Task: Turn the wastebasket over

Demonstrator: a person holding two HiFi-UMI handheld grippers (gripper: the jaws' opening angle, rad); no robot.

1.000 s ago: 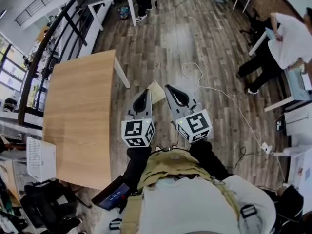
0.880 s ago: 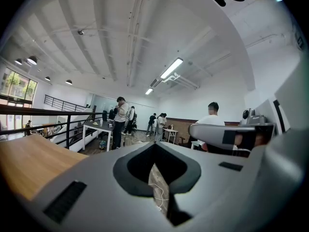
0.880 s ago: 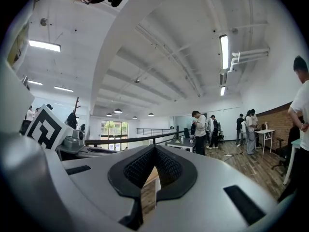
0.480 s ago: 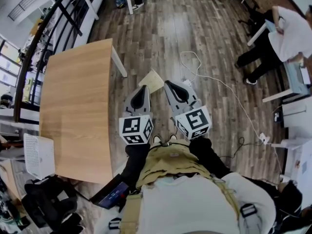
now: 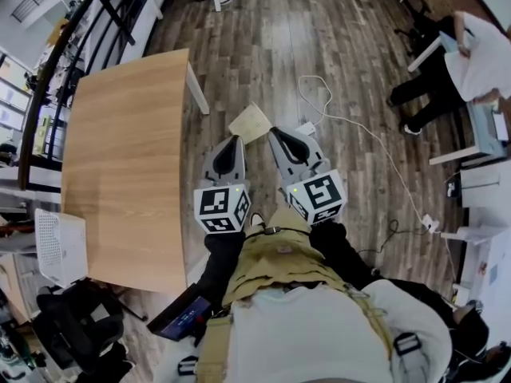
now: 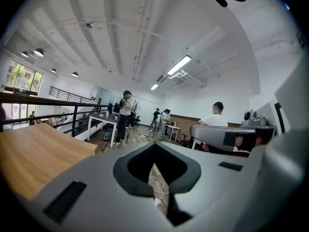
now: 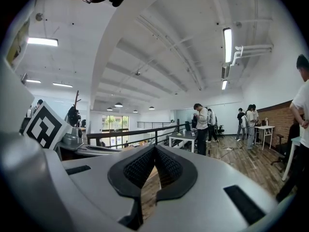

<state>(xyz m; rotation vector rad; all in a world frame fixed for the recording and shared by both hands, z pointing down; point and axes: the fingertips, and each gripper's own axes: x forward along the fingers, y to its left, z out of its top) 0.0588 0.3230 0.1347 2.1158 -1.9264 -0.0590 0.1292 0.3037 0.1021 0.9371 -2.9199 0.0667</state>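
Note:
A white perforated wastebasket (image 5: pixel 60 246) rests at the near left end of the wooden table (image 5: pixel 120 158), far to the left of both grippers. My left gripper (image 5: pixel 235 140) and right gripper (image 5: pixel 275 132) are side by side in front of my body, over the wood floor beside the table's right edge. Both point forward, roughly level, and both are shut with nothing in them. In the left gripper view the left gripper (image 6: pixel 154 146) has its tips together; in the right gripper view so does the right gripper (image 7: pixel 154 149). Neither gripper view shows the wastebasket.
A tan card (image 5: pixel 250 123) lies on the floor just beyond the gripper tips, with a power strip and white cable (image 5: pixel 307 128) to its right. A black railing (image 5: pixel 72 38) runs behind the table. A seated person (image 5: pixel 471 62) works at a desk at far right. Bags (image 5: pixel 72 333) lie near left.
Both grippers have sunk a little and stayed shut. The tan card now lies farther ahead of the tips, and the wastebasket has slid slightly lower in the head view.

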